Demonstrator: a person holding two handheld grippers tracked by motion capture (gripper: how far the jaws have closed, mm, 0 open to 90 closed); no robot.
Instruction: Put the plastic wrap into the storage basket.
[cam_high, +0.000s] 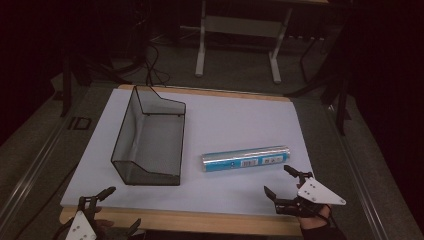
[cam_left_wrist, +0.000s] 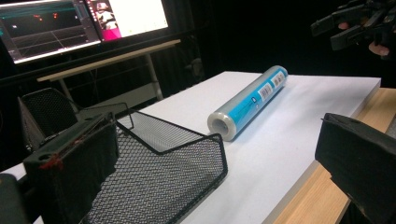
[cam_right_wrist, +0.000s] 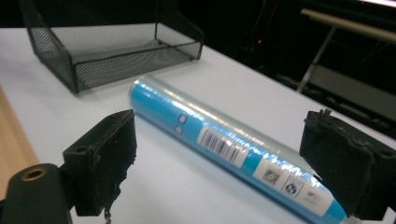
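A blue roll of clear film (cam_high: 246, 158) with white labels lies on its side on the white board, right of the black mesh tray (cam_high: 150, 137). My right gripper (cam_high: 281, 181) stands open just in front of the roll's right half; in the right gripper view the roll (cam_right_wrist: 233, 144) runs across between and beyond the two jaws. My left gripper (cam_high: 118, 209) is open at the table's front left corner, near the tray's front end. In the left gripper view the tray (cam_left_wrist: 154, 177) sits just ahead and the roll (cam_left_wrist: 250, 100) lies farther off.
The white board (cam_high: 225, 115) lies on a wooden table (cam_high: 200, 222) whose edge shows at the front. Beyond the table stand a desk frame (cam_high: 237, 42) and cables on the floor. Monitors (cam_left_wrist: 70, 23) glow in the left gripper view.
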